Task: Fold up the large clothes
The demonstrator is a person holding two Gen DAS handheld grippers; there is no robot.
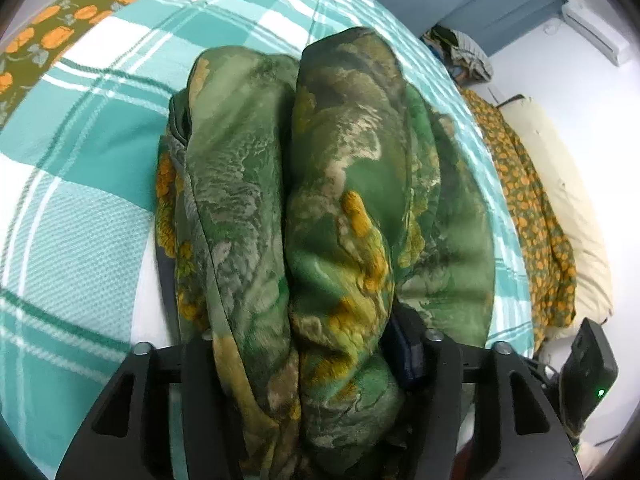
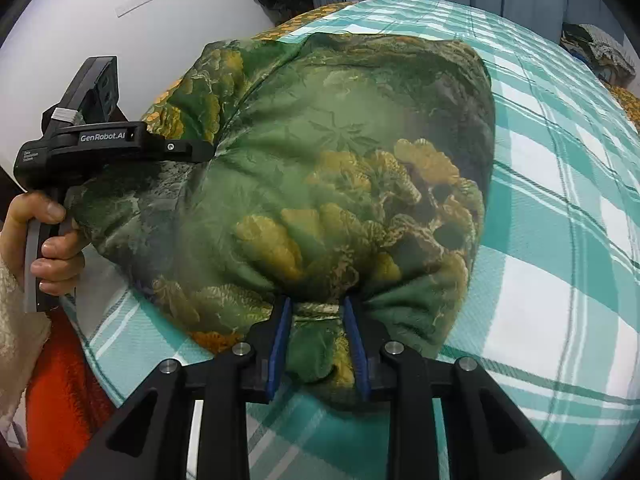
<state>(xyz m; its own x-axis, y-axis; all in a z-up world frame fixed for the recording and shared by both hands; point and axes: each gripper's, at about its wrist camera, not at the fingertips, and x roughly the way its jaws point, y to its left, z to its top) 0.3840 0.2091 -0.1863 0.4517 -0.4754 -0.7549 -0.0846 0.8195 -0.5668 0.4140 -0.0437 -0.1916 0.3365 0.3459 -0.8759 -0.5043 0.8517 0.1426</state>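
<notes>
The green, gold-flowered silky garment (image 2: 340, 184) was held bunched above the teal-checked bed cover (image 2: 560, 240). The right gripper (image 2: 318, 340) was clamped on its hem; the left gripper (image 1: 304, 400) jaws stood apart around folds, seemingly for release.

The one clear text is "GenRobot.AI", in pale letters on the black side of the left gripper (image 2: 208, 151) as the right wrist view shows it. Further back on the same body, near the hand (image 2: 44, 240), sits a small block of pale print in about three lines, too small to read; it may be a product label. The left wrist view carries no legible writing.
</notes>
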